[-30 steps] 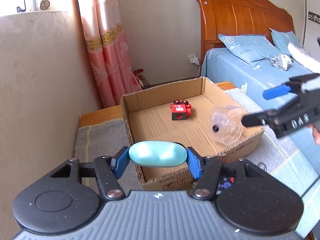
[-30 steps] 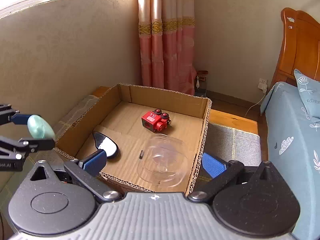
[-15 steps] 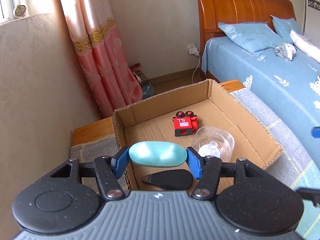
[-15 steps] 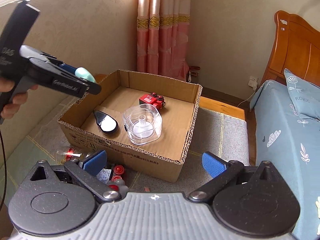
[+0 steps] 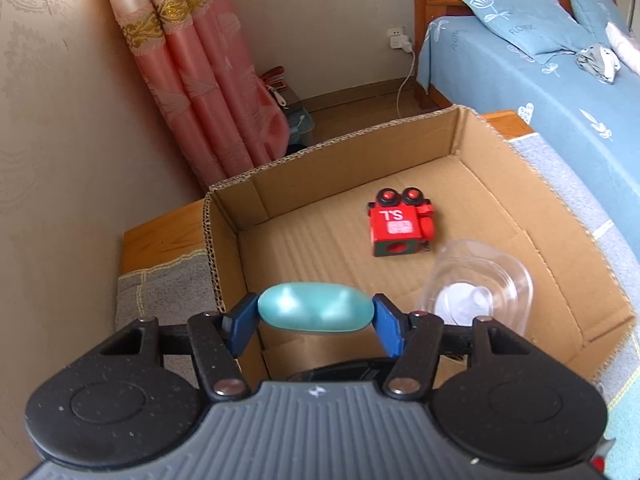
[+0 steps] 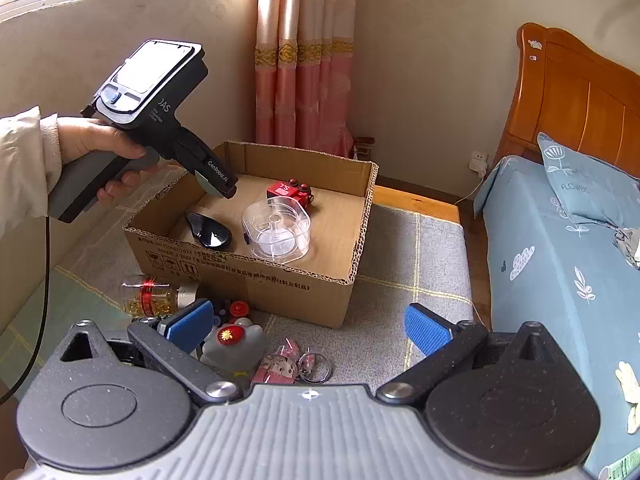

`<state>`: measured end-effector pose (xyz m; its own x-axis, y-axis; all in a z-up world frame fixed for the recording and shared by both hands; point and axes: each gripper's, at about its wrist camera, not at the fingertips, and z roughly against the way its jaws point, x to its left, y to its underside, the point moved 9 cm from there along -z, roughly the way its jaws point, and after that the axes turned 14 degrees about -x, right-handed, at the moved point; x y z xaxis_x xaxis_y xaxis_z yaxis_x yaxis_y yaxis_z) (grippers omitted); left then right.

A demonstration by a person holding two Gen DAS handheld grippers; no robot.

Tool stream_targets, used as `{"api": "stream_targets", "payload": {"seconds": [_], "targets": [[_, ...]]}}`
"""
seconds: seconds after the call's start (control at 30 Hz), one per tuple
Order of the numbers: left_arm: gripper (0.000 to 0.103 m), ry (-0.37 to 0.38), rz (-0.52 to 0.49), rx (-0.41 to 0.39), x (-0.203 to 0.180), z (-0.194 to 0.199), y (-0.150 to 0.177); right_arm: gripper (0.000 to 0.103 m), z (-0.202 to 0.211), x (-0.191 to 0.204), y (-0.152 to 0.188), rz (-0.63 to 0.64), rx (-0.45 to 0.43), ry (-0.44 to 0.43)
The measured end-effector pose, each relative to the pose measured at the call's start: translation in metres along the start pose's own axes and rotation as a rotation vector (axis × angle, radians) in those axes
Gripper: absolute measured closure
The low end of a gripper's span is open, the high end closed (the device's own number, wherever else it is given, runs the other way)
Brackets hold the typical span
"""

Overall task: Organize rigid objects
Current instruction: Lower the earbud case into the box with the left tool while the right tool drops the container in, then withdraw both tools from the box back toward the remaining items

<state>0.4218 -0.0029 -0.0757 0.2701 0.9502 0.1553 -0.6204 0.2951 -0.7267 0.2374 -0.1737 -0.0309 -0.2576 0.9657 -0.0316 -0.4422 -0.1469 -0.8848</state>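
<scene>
My left gripper [image 5: 316, 314] is shut on a smooth teal oval object [image 5: 316, 312], held over the near left part of the open cardboard box [image 5: 352, 148]. Seen from the right wrist view, the left gripper [image 6: 224, 188] points down into the box [image 6: 304, 280], its tips hiding the teal object. Inside lie a red toy block [image 5: 400, 226], a clear plastic container [image 6: 277, 230] and a black oval item [image 6: 209, 232]. My right gripper [image 6: 308, 326] stands open and empty, back from the box above loose items on the grey mat.
In front of the box lie a small jar with a red ribbon [image 6: 154, 294], a grey toy with a red spot [image 6: 232, 342], red caps [image 6: 238, 308] and a pink keychain [image 6: 288, 364]. A blue bed [image 6: 560, 264] runs along the right. Pink curtains [image 5: 200, 80] hang behind.
The left gripper has moved forward and down over the box with the teal object. The right gripper has pulled back from the box, leaving the clear container inside.
</scene>
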Motion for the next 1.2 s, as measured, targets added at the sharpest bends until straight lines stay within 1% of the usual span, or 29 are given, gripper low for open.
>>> {"api": "stream_targets", "payload": {"seconds": [0.03,0.07,0.1,0.13,0.17,0.3,0.37,0.4,0.67,0.8,0.97,1.07,1.2], "targets": [[0.042,-0.004,0.01,-0.005,0.002,-0.001,-0.002,0.0,0.001,0.0,0.001,-0.01,-0.001,-0.001],[0.036,-0.015,0.022,-0.019,0.006,-0.002,-0.005,0.0,0.001,0.0,0.002,-0.017,0.0,-0.002],[0.031,-0.029,0.03,-0.035,0.009,-0.001,-0.008,0.0,0.002,-0.001,0.002,-0.023,0.0,-0.001],[0.023,-0.047,0.033,-0.054,0.012,0.002,-0.012,0.0,0.002,-0.001,0.002,-0.027,-0.003,0.002],[0.018,-0.065,0.036,-0.073,0.015,0.006,-0.015,0.0,0.002,0.0,0.002,-0.03,-0.004,0.002],[0.016,-0.064,0.036,-0.101,0.017,0.021,-0.019,0.0,0.003,0.001,0.003,-0.038,-0.007,-0.002],[0.012,-0.062,0.027,-0.116,0.016,0.028,-0.018,0.0,0.004,0.002,0.003,-0.034,-0.011,0.002],[0.011,-0.061,0.024,-0.121,0.016,0.031,-0.017,0.0,0.004,0.003,0.003,-0.032,-0.011,0.002],[0.011,-0.064,0.014,-0.152,0.017,0.057,-0.011,0.0,0.007,0.009,0.008,-0.023,-0.003,-0.007],[0.011,-0.048,0.003,-0.175,0.013,0.073,-0.004,0.0,0.007,0.01,0.012,-0.028,0.0,-0.001],[0.009,-0.054,0.021,-0.221,0.004,0.094,0.009,0.0,0.005,0.005,0.025,-0.028,0.003,0.032],[0.008,-0.015,0.055,-0.233,-0.007,0.108,0.026,0.0,0.003,0.002,0.041,-0.026,0.023,0.053],[0.004,0.009,0.081,-0.234,-0.021,0.122,0.052,0.0,0.0,-0.002,0.065,-0.054,0.065,0.056]]}}
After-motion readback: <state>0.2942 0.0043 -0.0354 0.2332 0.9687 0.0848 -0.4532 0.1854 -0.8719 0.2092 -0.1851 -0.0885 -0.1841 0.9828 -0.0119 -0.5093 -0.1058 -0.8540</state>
